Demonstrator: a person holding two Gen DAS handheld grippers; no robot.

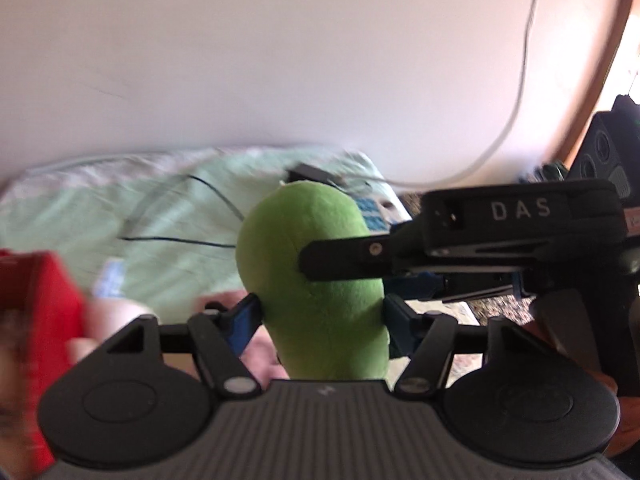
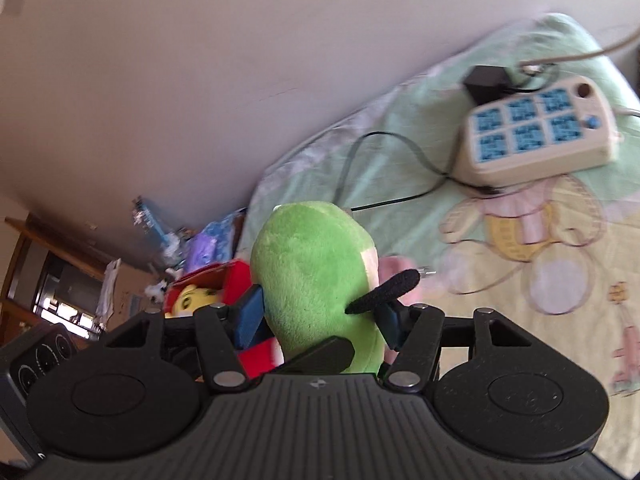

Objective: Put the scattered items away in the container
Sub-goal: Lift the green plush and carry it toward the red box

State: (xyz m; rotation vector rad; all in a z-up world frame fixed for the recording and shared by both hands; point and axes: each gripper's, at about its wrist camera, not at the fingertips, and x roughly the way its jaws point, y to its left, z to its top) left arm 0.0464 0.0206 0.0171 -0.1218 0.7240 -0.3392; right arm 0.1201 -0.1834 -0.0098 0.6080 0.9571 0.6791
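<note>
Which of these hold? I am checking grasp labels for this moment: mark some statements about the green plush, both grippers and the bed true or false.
1. The left hand-held gripper grips the green plush. True.
2. The right hand-held gripper is open and holds nothing. False: it also clamps the plush.
3. A power strip lies on the bedsheet. True.
4. The plush is blue. False: it is green.

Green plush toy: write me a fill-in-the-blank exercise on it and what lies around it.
1. The plush toy gripped by both grippers is ____ in colour.
2. The left gripper has its jaws shut on the ____.
3. The power strip on the bed sheet has ____ blue sockets.
4. The right gripper carries the letters ____ in the left wrist view.

Missing words: green; plush toy; six; DAS
</note>
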